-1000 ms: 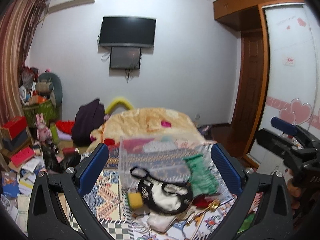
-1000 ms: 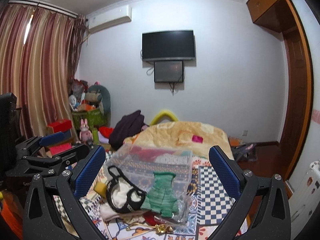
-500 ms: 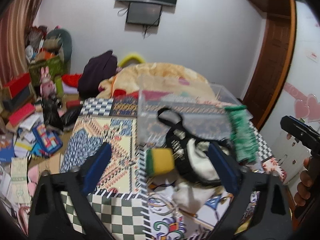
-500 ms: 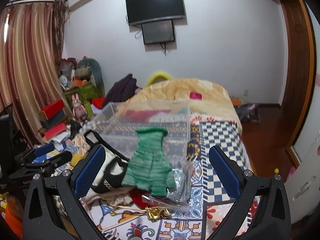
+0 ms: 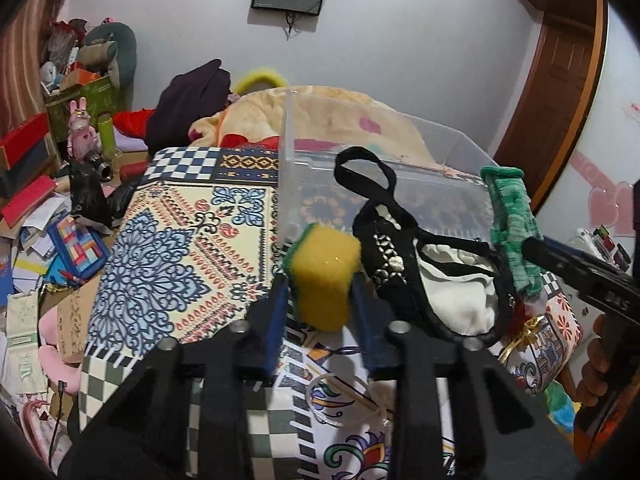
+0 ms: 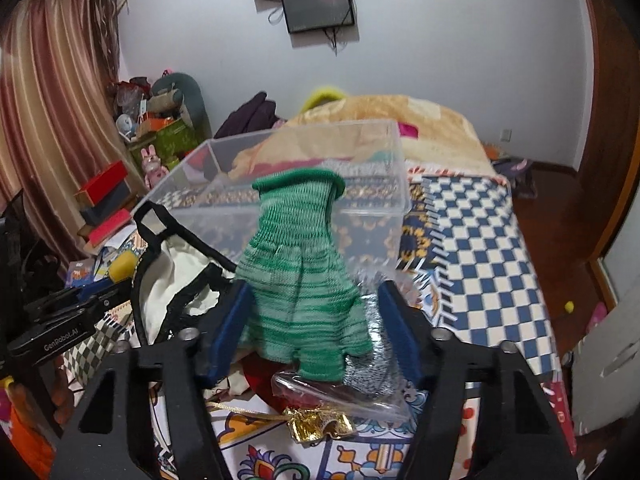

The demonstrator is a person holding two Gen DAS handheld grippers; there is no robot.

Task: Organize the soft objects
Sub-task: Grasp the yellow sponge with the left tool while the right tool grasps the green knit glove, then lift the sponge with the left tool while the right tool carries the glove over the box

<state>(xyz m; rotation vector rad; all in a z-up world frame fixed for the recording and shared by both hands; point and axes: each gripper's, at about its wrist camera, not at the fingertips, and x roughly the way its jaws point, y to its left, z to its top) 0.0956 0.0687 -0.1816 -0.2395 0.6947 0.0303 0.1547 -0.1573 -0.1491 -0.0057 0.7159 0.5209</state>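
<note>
On the patterned bed cover, a yellow sponge with a green edge (image 5: 324, 276) sits between the blue pads of my left gripper (image 5: 320, 284), which is shut on it. A green knit glove (image 6: 300, 280) stands upright between the pads of my right gripper (image 6: 316, 312), which is shut on it; it also shows in the left wrist view (image 5: 514, 224). A clear plastic bin (image 6: 360, 200) stands just behind both. A black-and-white cloth bag (image 5: 432, 272) lies between sponge and glove.
A grey glove (image 6: 372, 360), a clear wrapper and a gold ribbon (image 6: 320, 428) lie under the right gripper. A beige blanket (image 6: 400, 120) covers the far bed. Boxes, books and toys (image 5: 48, 184) clutter the floor on the left. A wooden door (image 5: 560, 92) is at the right.
Both grippers have moved down and forward to the bed and closed: the left on the sponge, the right on the green glove.
</note>
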